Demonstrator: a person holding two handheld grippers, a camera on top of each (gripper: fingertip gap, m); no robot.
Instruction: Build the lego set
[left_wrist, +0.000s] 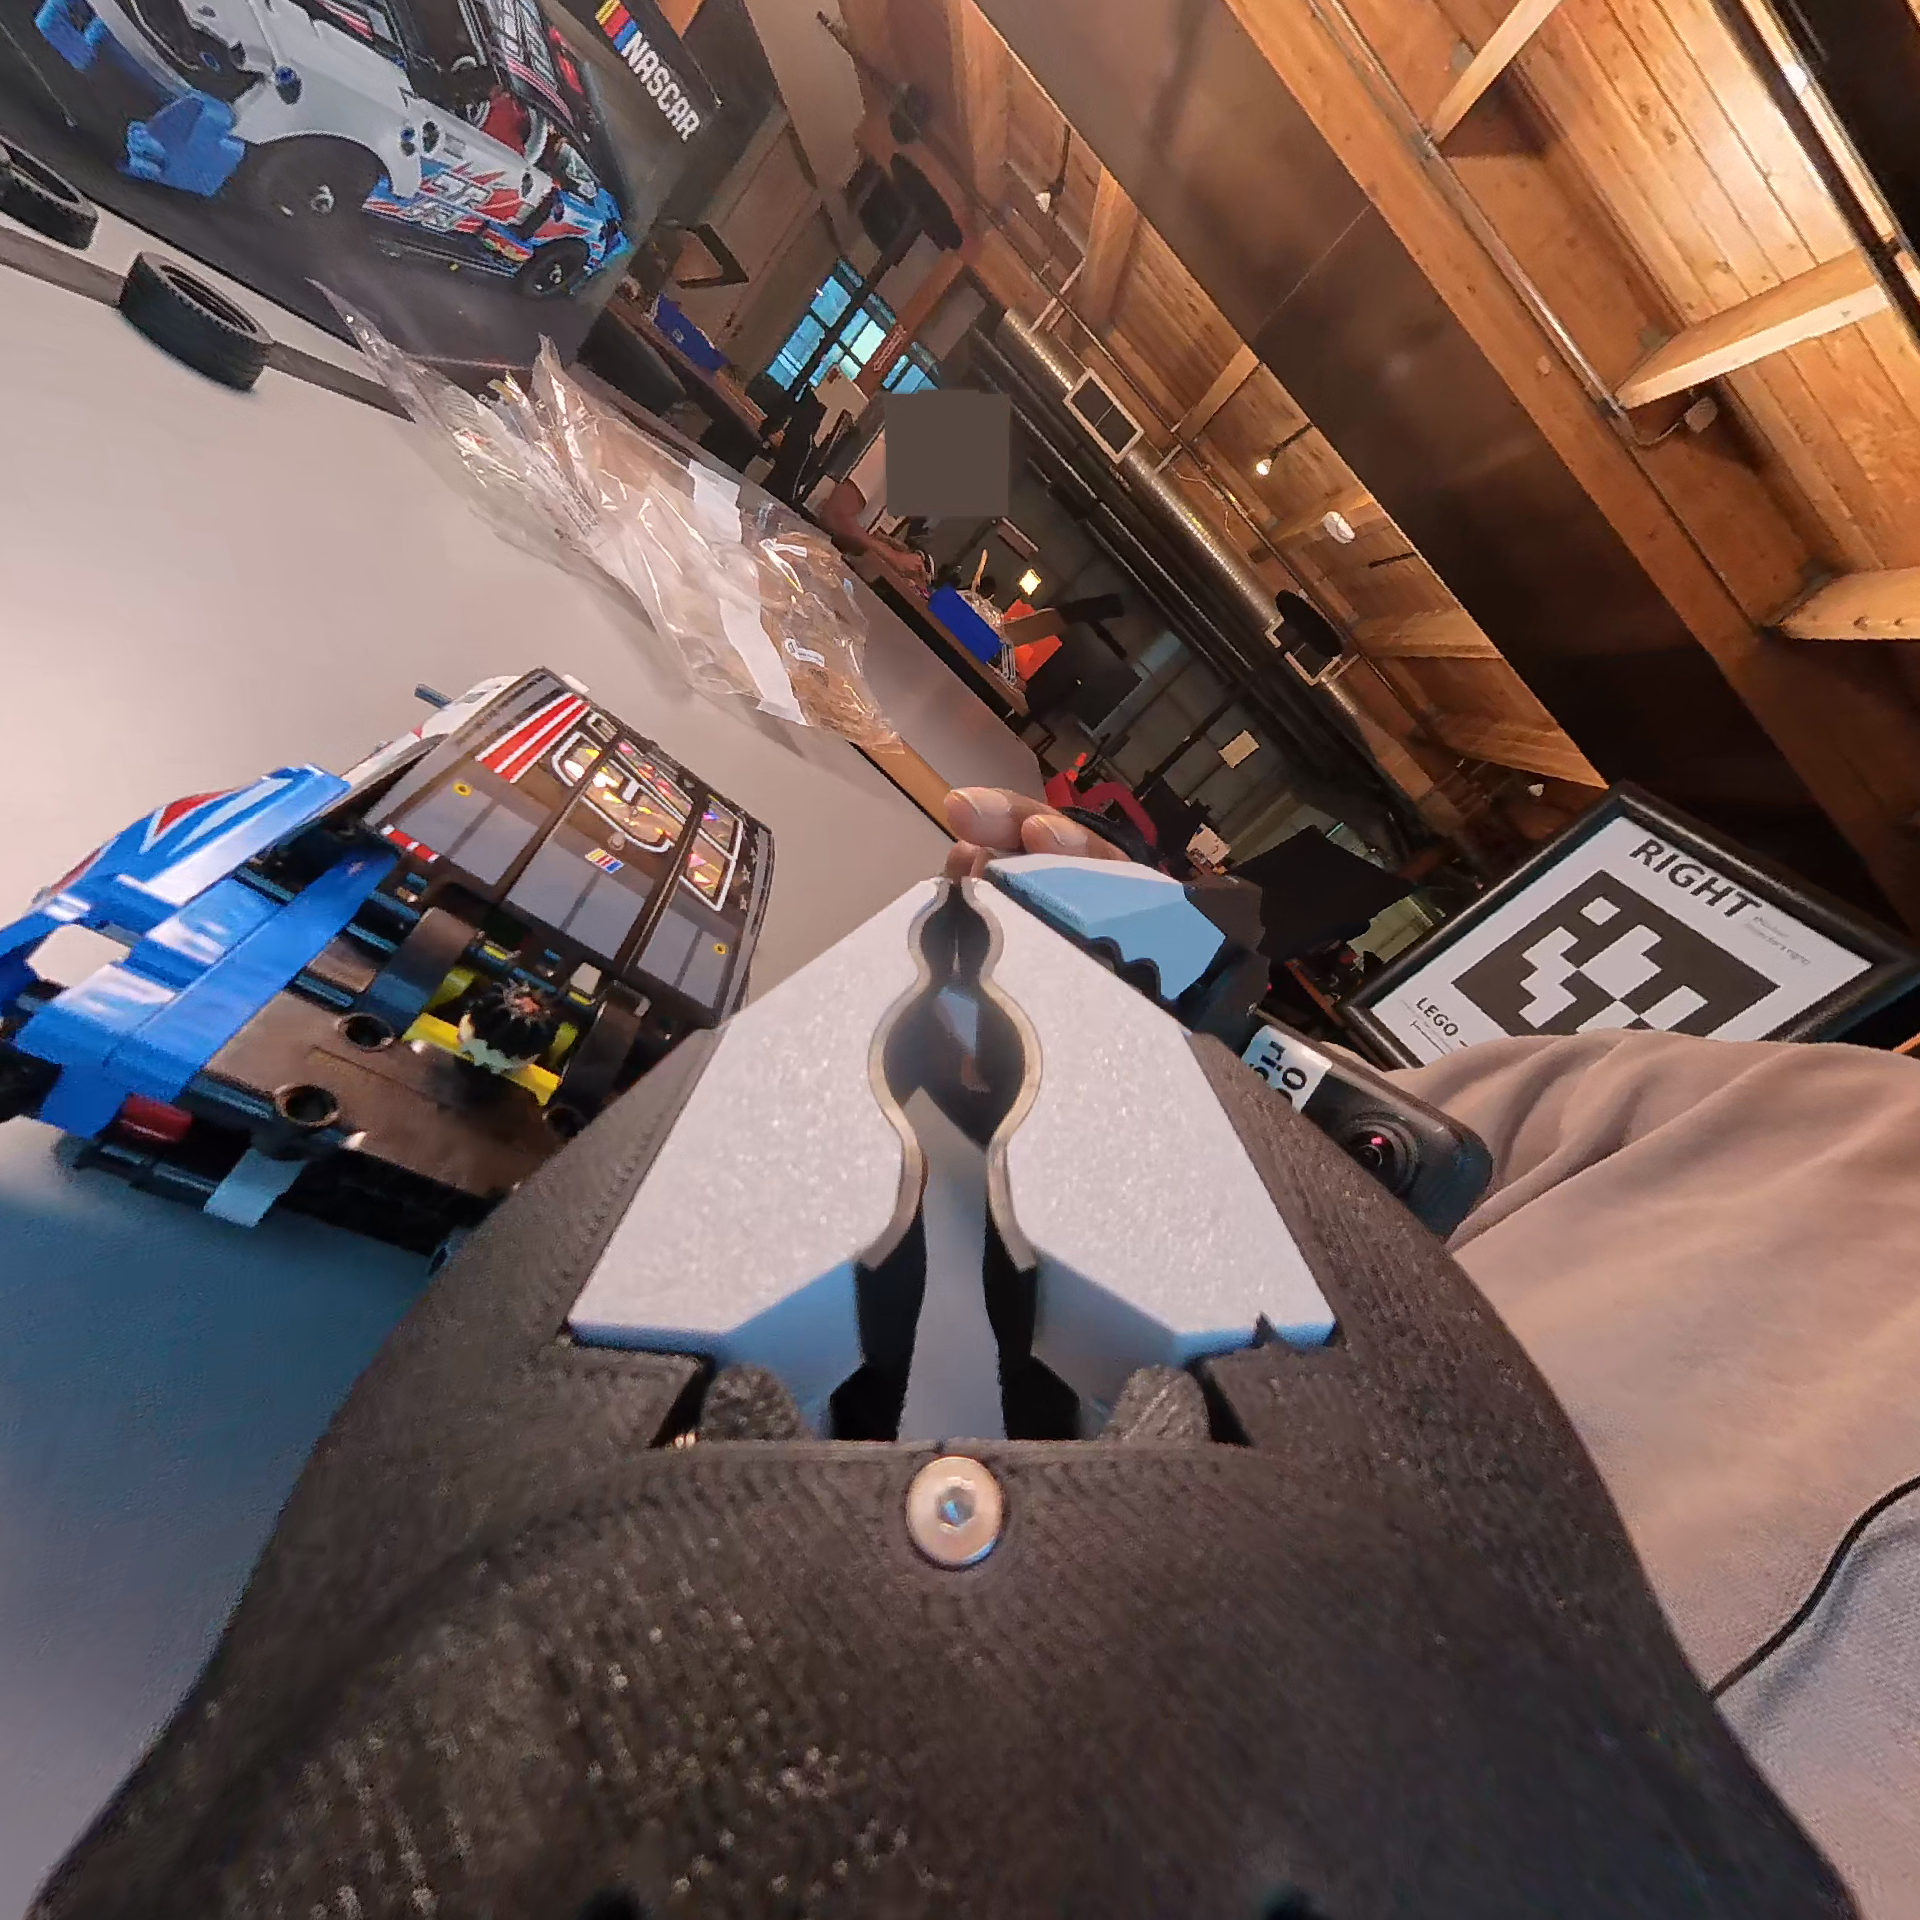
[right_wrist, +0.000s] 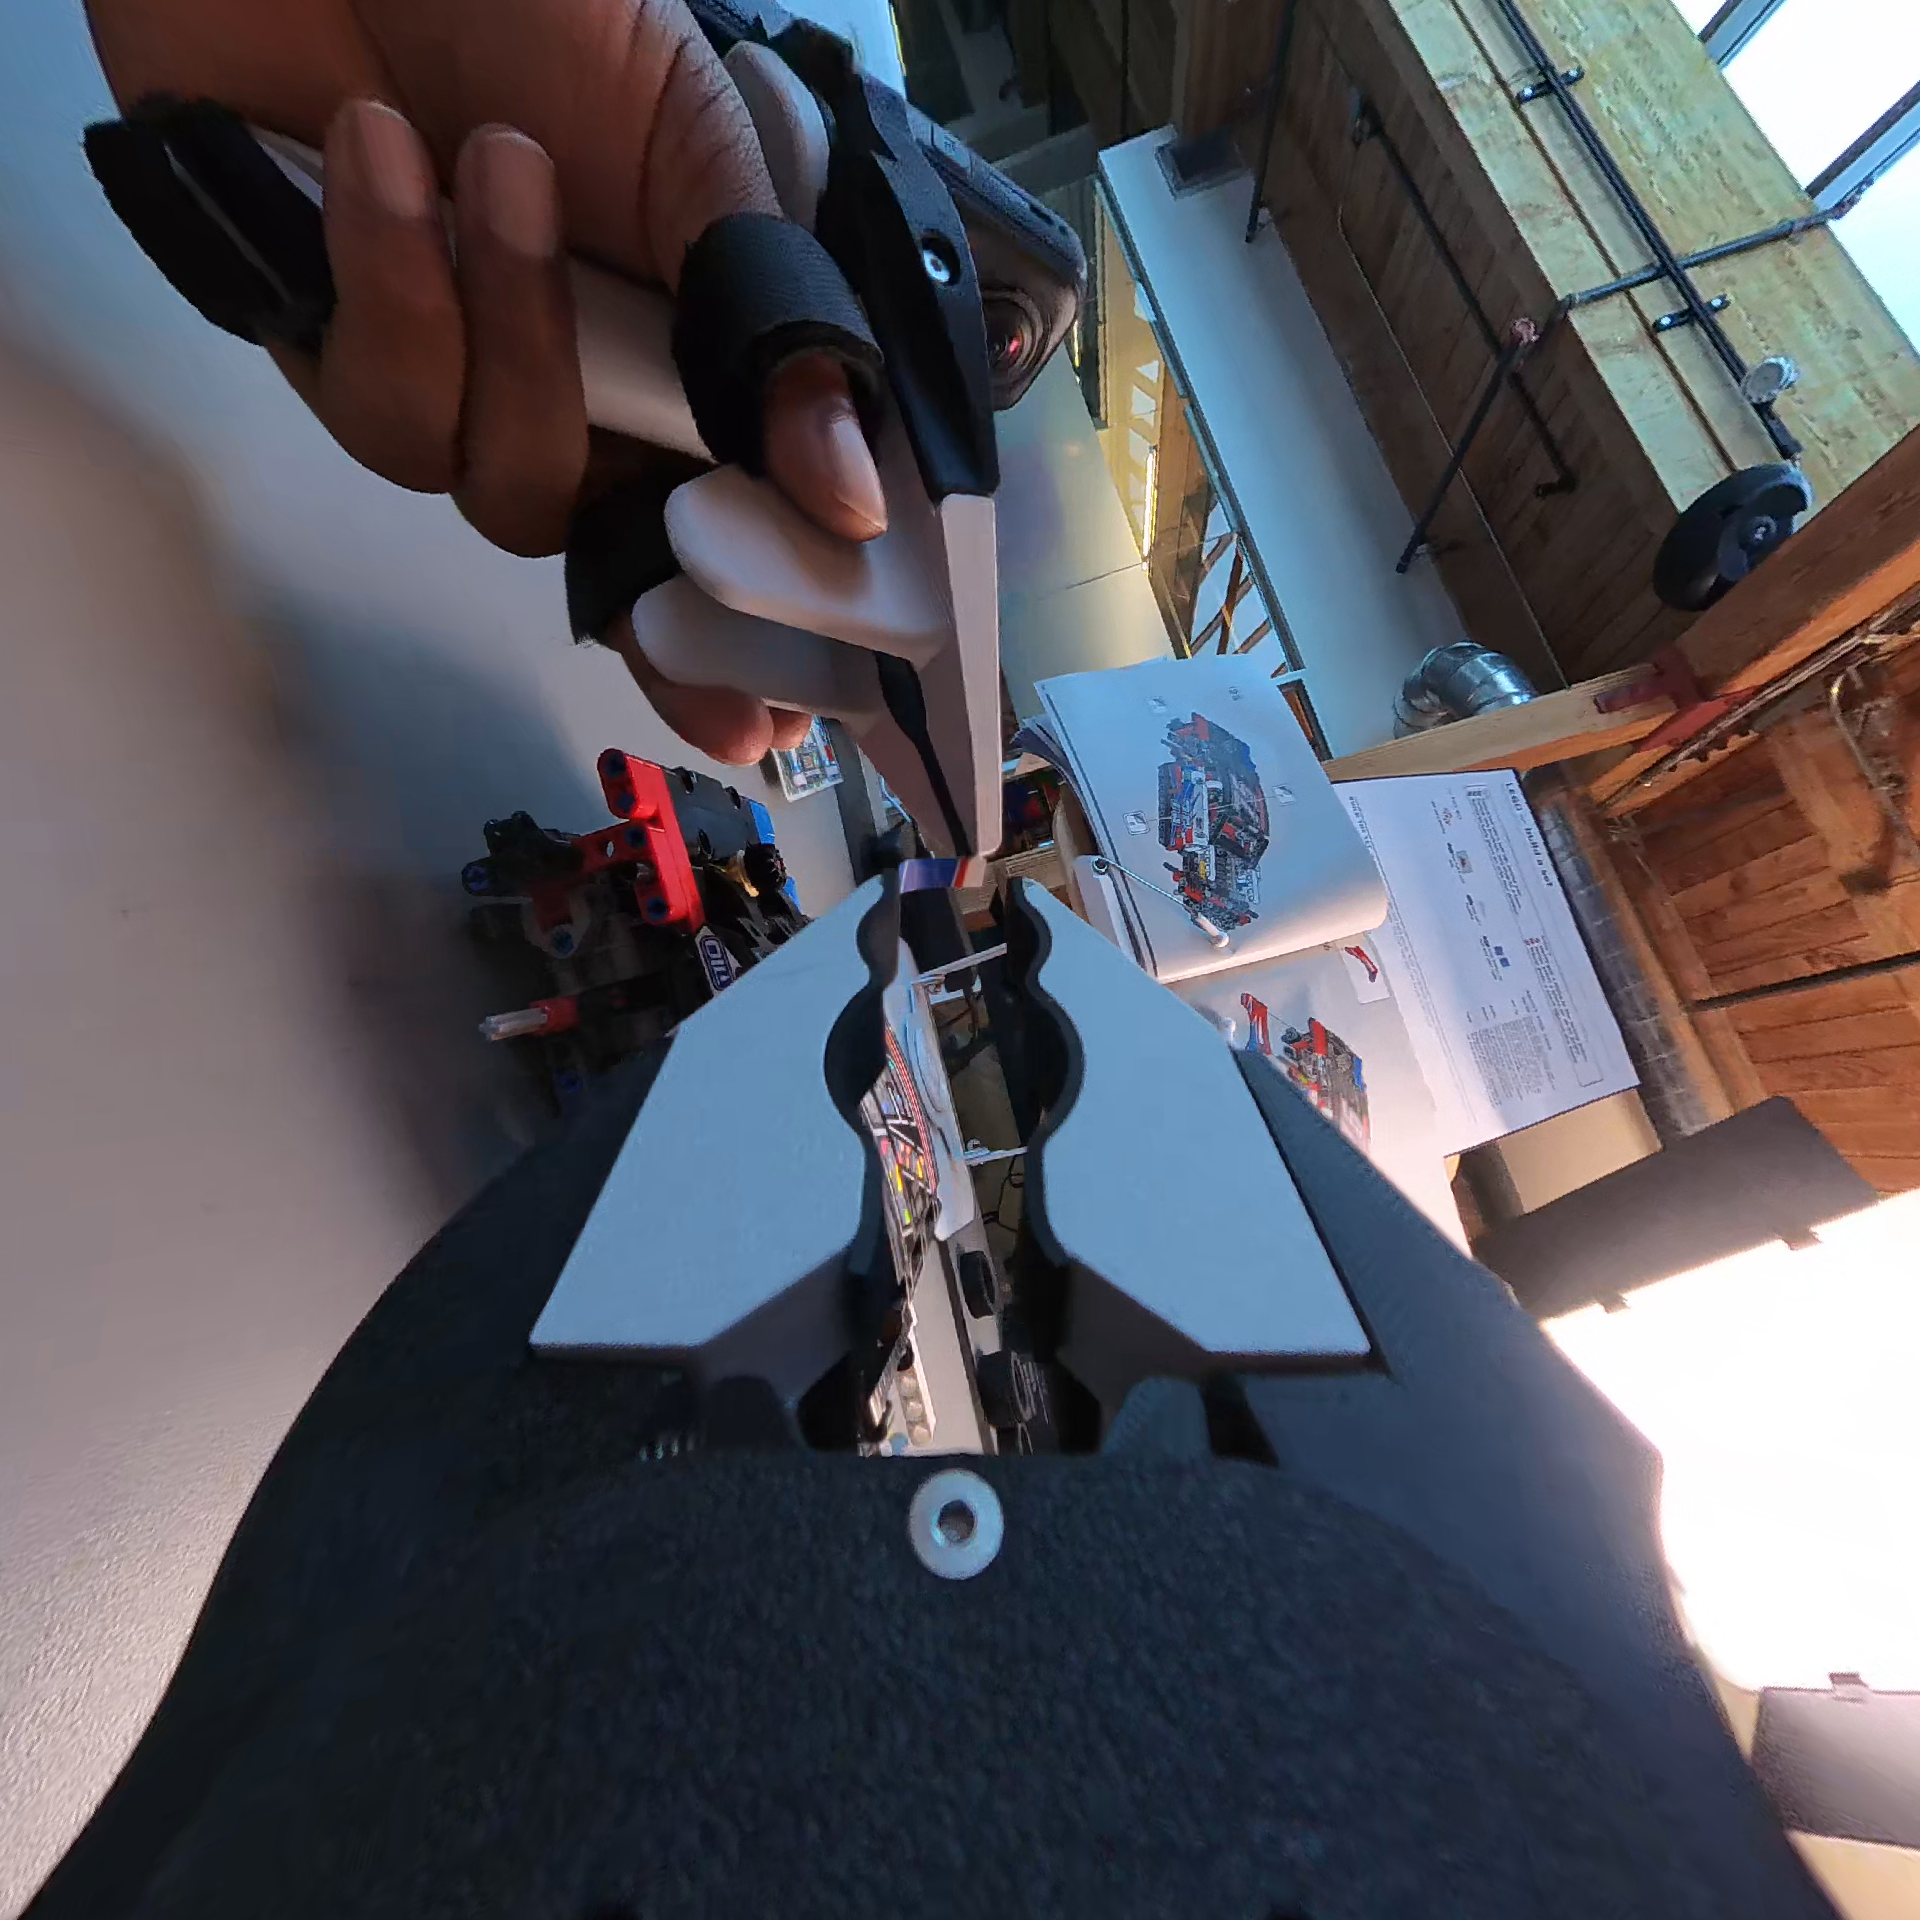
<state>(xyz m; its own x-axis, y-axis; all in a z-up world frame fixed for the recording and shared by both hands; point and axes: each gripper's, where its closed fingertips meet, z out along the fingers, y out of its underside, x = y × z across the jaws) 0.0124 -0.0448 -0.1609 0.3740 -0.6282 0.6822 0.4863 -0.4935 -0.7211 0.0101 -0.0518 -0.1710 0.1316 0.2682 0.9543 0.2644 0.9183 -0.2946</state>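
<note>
Grey tabletop (left_wrist: 208, 582), timber ceiling (left_wrist: 1558, 312); left gripper (left_wrist: 961, 883) pinching sticker (right_wrist: 940, 871); right gripper (right_wrist: 951, 904) parted, empty.

Strong fisheye bend at edges. Blown-out daylight glare low right in right wrist view. Near gripper bodies soft; table (left_wrist: 208, 582) evenly lit.
</note>
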